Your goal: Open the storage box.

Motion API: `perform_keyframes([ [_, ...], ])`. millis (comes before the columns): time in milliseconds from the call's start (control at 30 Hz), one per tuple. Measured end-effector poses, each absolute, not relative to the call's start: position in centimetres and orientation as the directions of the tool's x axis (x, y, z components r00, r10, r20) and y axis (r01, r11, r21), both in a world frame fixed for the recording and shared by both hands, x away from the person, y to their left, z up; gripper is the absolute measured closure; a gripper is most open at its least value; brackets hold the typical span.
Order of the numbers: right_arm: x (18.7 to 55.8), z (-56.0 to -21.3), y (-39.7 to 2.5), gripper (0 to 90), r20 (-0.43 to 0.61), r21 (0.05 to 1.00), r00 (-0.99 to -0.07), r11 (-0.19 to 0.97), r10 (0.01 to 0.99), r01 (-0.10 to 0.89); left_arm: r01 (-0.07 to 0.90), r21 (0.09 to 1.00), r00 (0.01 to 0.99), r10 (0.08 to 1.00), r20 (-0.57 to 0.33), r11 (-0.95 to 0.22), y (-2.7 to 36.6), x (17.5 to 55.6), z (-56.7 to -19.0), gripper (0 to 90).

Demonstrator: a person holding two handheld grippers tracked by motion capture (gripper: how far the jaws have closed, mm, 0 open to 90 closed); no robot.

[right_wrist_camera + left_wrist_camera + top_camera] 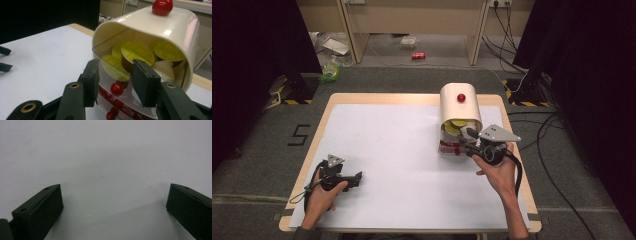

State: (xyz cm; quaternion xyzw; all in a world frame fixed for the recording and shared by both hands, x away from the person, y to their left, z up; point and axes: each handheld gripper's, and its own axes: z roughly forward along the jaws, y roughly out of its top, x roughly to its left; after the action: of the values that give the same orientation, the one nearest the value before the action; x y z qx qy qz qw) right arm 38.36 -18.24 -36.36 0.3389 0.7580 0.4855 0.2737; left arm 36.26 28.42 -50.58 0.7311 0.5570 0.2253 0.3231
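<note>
A cream, round-topped capsule holder [460, 107] with a red knob [461, 97] on top stands at the right back of the white mat [402, 150]. Behind its clear front flap [110, 75] lie several yellow-lidded capsules [137, 51]. A small red knob [116, 88] on the flap sits just beyond the gap between my right gripper's jaws. My right gripper [115, 68] is open and close against the holder's front [468, 141]. Near the front left my left gripper [357, 177] rests low, jaws wide open over bare mat [115, 187].
The mat covers a wooden table [324, 112] whose rim shows at left, back and right. On the floor beyond lie a red can [418, 55] and some litter [332, 70]. Cables [547, 135] trail at the right, and stand bases [299, 87] flank the table.
</note>
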Motion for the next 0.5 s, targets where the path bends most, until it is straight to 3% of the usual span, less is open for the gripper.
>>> perform_keyframes([
  [500, 40.7, -36.5, -17.1, 62.1, -0.097, 0.884, -0.652, 0.366, 0.752, 0.29, 0.669, 0.724, 0.278, 0.96, -0.03, -0.171, 28.4, 36.3, -50.6, 0.0],
])
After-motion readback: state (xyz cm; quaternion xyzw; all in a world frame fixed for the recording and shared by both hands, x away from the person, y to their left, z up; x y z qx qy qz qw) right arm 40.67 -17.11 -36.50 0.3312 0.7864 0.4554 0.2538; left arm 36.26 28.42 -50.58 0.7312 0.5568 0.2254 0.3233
